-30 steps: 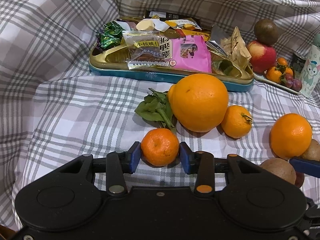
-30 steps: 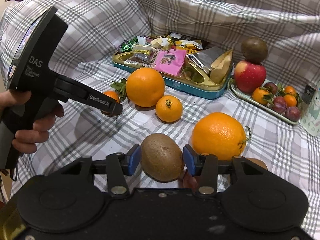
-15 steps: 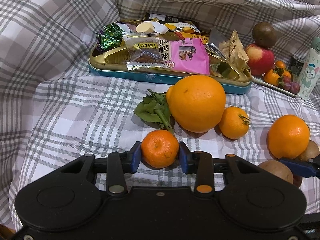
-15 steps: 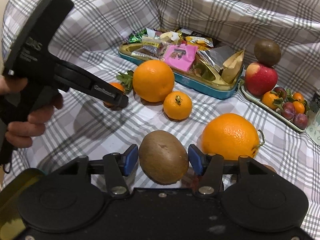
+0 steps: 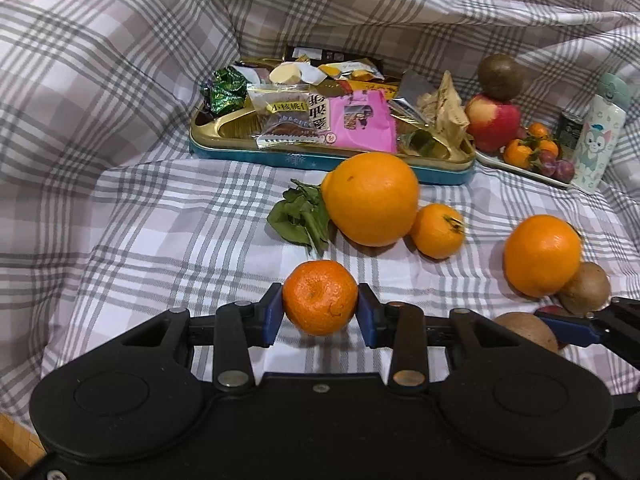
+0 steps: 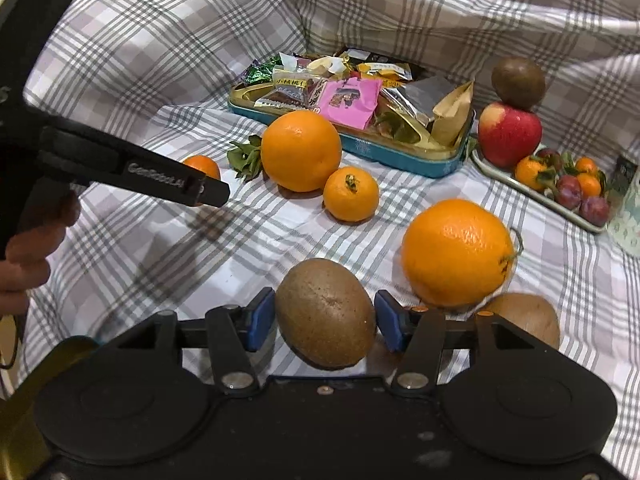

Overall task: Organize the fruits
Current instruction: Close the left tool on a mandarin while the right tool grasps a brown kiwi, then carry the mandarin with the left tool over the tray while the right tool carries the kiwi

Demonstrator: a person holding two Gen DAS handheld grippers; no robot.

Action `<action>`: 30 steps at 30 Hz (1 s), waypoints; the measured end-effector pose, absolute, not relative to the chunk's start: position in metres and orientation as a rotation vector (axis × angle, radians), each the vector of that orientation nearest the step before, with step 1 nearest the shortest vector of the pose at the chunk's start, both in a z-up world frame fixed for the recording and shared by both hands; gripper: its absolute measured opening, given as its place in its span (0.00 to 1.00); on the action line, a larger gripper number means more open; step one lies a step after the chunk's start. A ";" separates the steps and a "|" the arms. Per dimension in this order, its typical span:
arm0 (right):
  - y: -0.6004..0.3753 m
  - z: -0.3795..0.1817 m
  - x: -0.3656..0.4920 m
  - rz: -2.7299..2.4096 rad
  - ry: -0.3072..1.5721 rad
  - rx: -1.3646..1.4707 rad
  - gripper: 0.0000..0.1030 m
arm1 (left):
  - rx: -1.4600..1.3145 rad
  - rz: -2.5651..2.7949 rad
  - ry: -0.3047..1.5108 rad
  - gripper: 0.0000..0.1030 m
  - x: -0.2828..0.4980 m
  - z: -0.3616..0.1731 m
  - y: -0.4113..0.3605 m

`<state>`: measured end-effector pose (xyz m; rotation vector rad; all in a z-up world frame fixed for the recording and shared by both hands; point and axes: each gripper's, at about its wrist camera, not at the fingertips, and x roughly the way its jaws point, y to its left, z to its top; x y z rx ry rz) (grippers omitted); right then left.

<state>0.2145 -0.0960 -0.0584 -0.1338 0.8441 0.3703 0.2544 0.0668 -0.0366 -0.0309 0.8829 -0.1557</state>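
Plaid cloth covers the whole work surface and rises in folds behind it; what lies beneath cannot be told.

Left hand-held gripper [image 5: 320, 314]: blue pads pressed on both sides of a small mandarin [image 5: 320, 297], which appears lifted just clear of the cloth. Ahead of it lie a large orange [image 5: 370, 199] with leaves [image 5: 300, 216] at its left and a second mandarin [image 5: 437, 231] touching its right. Beyond those stands a snack tin [image 5: 320, 158], and to the far right a fruit tray [image 5: 528, 171] holding an apple [image 5: 494, 122] and small fruit.

Right hand-held gripper [image 6: 325, 322]: a kiwi [image 6: 325, 312] sits between the pads with the jaws closing; the right pad meets it, while a sliver of gap shows at the left. Another orange [image 6: 456, 252] lies just ahead to the right, and a second kiwi [image 6: 524, 314] beside the right finger.

Risks: the kiwi is rounded and not yet firmly seated, so a lift before full closure could roll it out. The neighbouring orange is near enough to be nudged.

Change from a second ago: the left mandarin rested on the cloth between open pads and is now clamped and raised. The right jaws loosened off the kiwi and are returning.
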 end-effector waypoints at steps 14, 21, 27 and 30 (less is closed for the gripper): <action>-0.106 -0.035 0.166 0.365 0.821 -0.056 0.55 | -0.008 -0.187 0.863 0.45 0.194 -0.007 0.059; -0.122 -0.023 0.120 0.345 0.820 -0.013 0.55 | 0.019 -0.195 0.884 0.45 0.152 0.000 0.052; -0.136 -0.017 0.079 0.324 0.823 0.025 0.55 | 0.030 -0.220 0.920 0.45 0.114 -0.003 0.042; -0.142 -0.017 0.058 0.310 0.832 0.037 0.55 | 0.036 -0.239 0.943 0.45 0.096 -0.008 0.035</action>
